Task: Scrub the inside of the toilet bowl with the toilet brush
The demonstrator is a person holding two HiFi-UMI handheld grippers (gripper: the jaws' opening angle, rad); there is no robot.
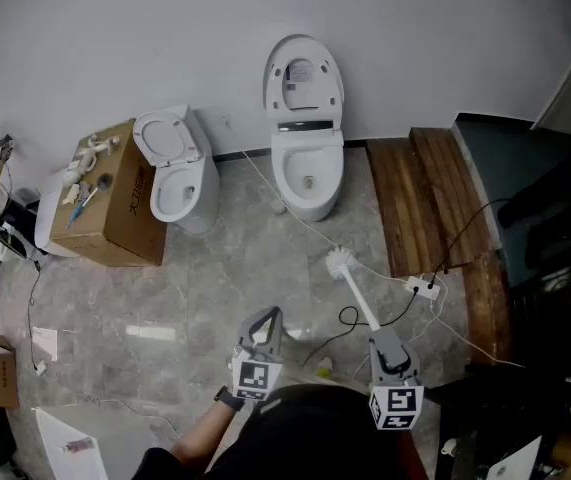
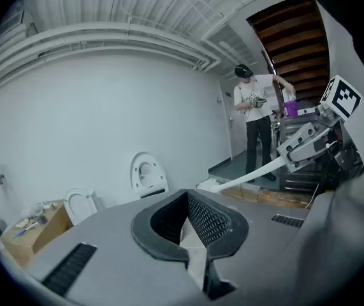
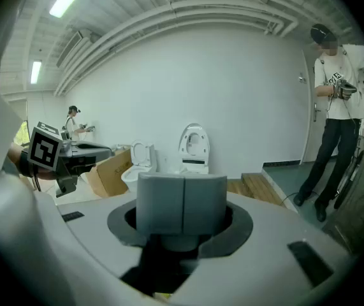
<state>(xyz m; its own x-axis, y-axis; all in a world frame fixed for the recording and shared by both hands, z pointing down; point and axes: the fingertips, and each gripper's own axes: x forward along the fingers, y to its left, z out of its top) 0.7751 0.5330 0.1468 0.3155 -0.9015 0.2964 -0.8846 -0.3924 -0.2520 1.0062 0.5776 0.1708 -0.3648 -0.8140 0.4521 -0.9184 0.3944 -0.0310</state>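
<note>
1. The toilet [image 1: 307, 173] is seen against the white wall with its lid raised and its bowl open.
2. The toilet brush [image 1: 357, 293] is held out over the grey floor, short of the toilet and slightly to its right. Its white head is turned toward the bowl and does not reach it.
3. The right gripper [image 1: 379, 338] is clamped on the handle end of the brush, farthest from the toilet. In the right gripper view its pads are pressed together around the handle.
4. The left gripper [image 1: 268, 318] is held well short of the toilet, level with the right gripper and left of the brush. Its jaw tips are closed together and nothing is gripped.
5. A second toilet [image 1: 175, 183] is placed left of the toilet, with a cardboard box [image 1: 105, 203] beyond it.
6. Wooden planks [image 1: 410, 198] are laid on the floor right of the toilet.
</note>
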